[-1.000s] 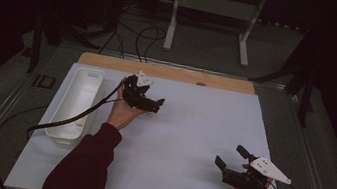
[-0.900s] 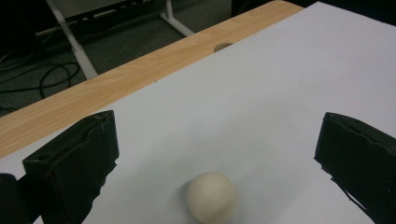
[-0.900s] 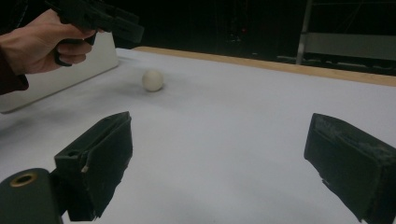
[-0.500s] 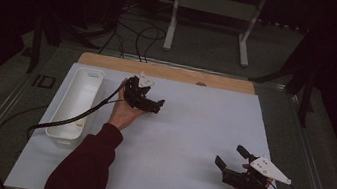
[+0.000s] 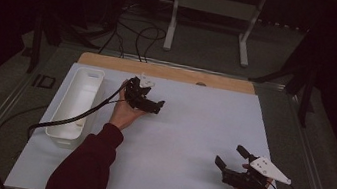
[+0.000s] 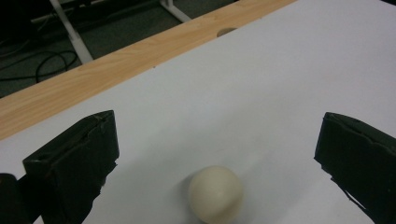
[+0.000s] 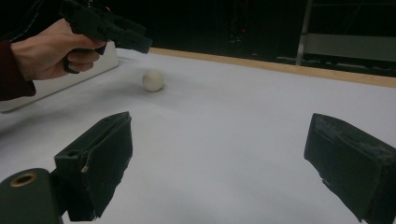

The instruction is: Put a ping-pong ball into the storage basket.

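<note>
A small cream ball [image 6: 215,193] rests on the white sheet [image 5: 191,128], low between the wide-apart jaws of my left gripper [image 6: 217,140]. That ball [image 7: 153,80] sits just beyond and below the tip of the left gripper [image 7: 109,28], which hovers over it without touching. From above, the left gripper [image 5: 154,105] is open at the sheet's far left-centre, held by a hand in a dark red sleeve. My right gripper [image 5: 230,155] is open and holds nothing near the front right; its jaws [image 7: 219,140] frame bare sheet.
A long white tray [image 5: 60,109] lies along the left edge of the sheet, with the left gripper's cable draped over it. A wooden strip [image 5: 167,71] borders the far side. A white metal stand [image 5: 214,10] and cables are on the floor beyond.
</note>
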Demonstrator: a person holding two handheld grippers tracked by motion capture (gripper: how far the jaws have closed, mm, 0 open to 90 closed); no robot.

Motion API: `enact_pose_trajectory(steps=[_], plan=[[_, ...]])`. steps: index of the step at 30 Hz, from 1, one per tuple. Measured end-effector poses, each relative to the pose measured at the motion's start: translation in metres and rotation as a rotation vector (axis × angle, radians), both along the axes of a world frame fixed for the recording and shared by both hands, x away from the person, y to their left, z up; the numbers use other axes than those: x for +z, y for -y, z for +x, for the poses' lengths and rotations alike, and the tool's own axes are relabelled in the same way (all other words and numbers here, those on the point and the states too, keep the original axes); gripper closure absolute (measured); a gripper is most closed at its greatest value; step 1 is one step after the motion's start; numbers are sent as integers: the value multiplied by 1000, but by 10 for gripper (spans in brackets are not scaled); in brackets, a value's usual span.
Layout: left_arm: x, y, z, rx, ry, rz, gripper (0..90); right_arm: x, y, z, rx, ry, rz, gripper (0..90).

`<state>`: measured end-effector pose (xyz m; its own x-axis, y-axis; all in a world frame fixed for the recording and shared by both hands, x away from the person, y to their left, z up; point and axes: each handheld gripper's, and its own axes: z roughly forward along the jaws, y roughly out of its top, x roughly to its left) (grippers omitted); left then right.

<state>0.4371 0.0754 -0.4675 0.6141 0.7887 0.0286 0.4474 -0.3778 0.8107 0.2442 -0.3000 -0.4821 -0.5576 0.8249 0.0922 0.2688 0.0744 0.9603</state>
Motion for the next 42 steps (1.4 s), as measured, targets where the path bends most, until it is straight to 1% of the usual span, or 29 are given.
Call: enact_pose_trajectory(steps=[11, 13, 23, 25, 30, 34, 42], plan=[[-7, 1, 4, 0, -25, 10, 0, 0, 0, 0, 0, -1, 0, 77], [-8, 1, 4, -1, -26, 15, 0, 0, 0, 0, 0, -1, 1, 77], [-12, 2, 7, 4, -37, 11, 0, 0, 0, 0, -2, -2, -1, 77], [-13, 2, 7, 1, -42, 18, 1, 0, 0, 0, -2, -2, -1, 77], [-15, 3, 7, 2, -44, 9, 1, 0, 0, 0, -2, -2, -1, 77], [-17, 3, 8, 2, -52, 19, 2, 0, 0, 0, -1, -1, 0, 77], [-20, 4, 8, 0, -61, 22, 5, 0, 0, 0, -2, -1, 0, 77]])
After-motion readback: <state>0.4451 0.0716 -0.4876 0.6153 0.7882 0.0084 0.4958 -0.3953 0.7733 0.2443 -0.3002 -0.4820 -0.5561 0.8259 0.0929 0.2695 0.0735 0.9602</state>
